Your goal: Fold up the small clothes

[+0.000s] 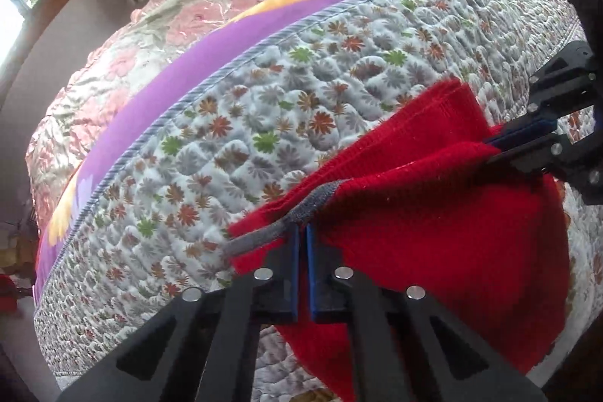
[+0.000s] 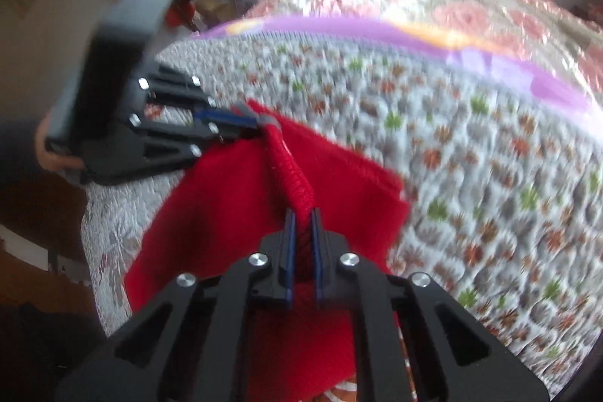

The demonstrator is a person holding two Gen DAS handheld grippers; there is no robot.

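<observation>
my left gripper (image 1: pixel 303 232) clamps the red knit garment (image 1: pixel 433 213) at its grey trim (image 1: pixel 301 210) | my right gripper (image 2: pixel 303 217) pinches a red edge | fold mid-way, garment lifted at lower right, not laid flat on the quilt (image 1: pixel 264 108)

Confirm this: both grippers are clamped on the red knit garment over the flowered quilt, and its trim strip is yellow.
Not quite: the trim strip is grey, as the left wrist view shows. The rest stands: left gripper and right gripper both clamp the red knit garment over the flowered quilt.

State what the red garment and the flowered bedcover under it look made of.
Red garment: knitted yarn, probably wool or acrylic; ribbed stitches show, with a grey trim band.
Flowered bedcover: quilted printed cloth, likely cotton; puffy stitched cells and a corded edge, matte.
</observation>
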